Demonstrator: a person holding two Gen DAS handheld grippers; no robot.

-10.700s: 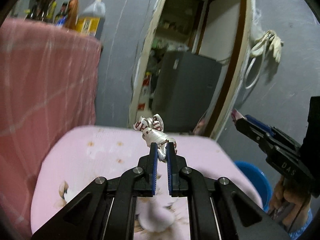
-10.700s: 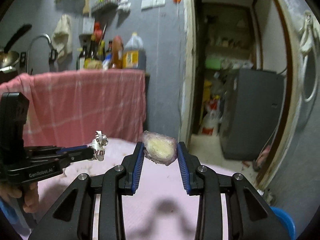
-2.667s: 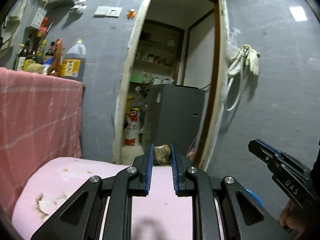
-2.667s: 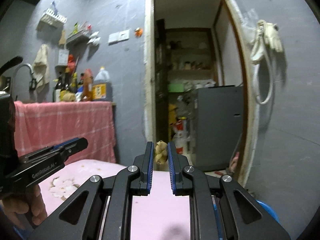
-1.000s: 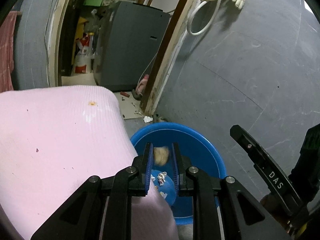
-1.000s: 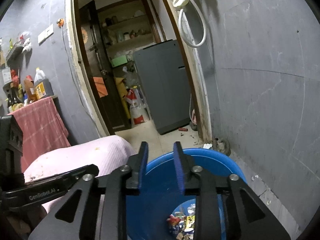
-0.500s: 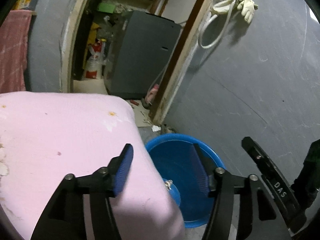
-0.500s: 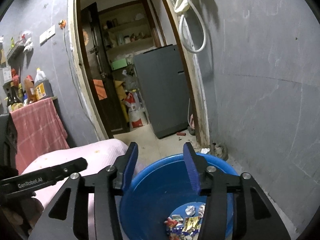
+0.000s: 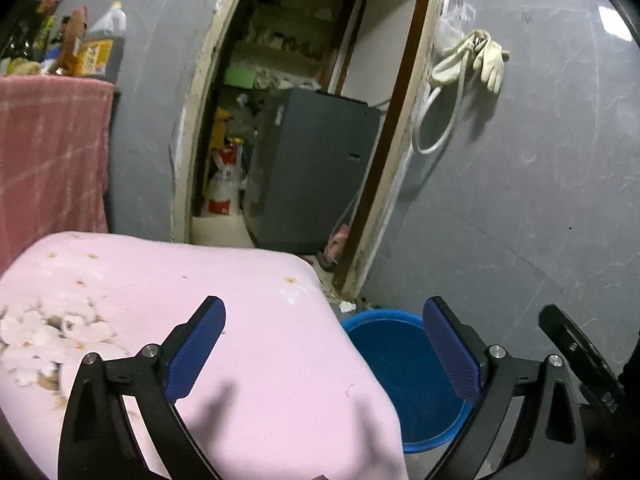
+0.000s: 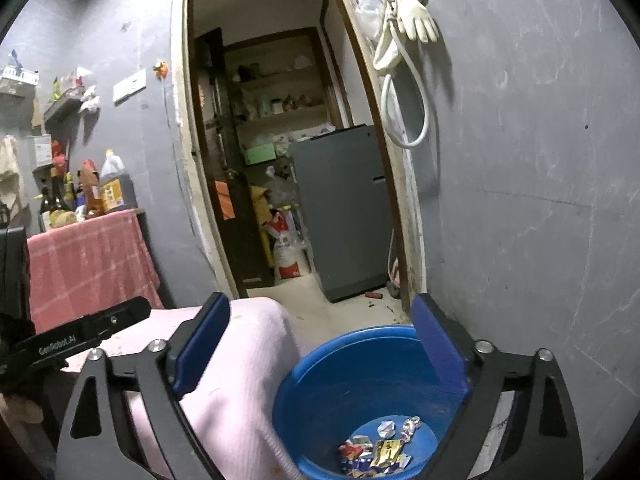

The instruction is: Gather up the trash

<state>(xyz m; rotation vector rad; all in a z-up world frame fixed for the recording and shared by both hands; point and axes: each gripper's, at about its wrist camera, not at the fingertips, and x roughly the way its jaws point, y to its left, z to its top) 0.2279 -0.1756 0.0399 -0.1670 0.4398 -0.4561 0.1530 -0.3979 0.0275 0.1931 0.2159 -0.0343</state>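
Both jaws have just been opening and are standing wide, empty: the right gripper (image 10: 320, 334) is hanging over the blue bucket (image 10: 308, 412), wrappers (image 10: 376, 448) lying inside, while the left gripper (image 9: 324, 340) is pointing over the pink tablecloth (image 9: 248, 320), the bucket (image 9: 404, 364) to its right.

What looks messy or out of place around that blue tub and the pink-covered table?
Little stands out. The crumpled wrappers lie inside the blue tub, not spilled around it. The pink cover carries small brownish specks, and bits of debris lie on the floor by the chipped door frame.
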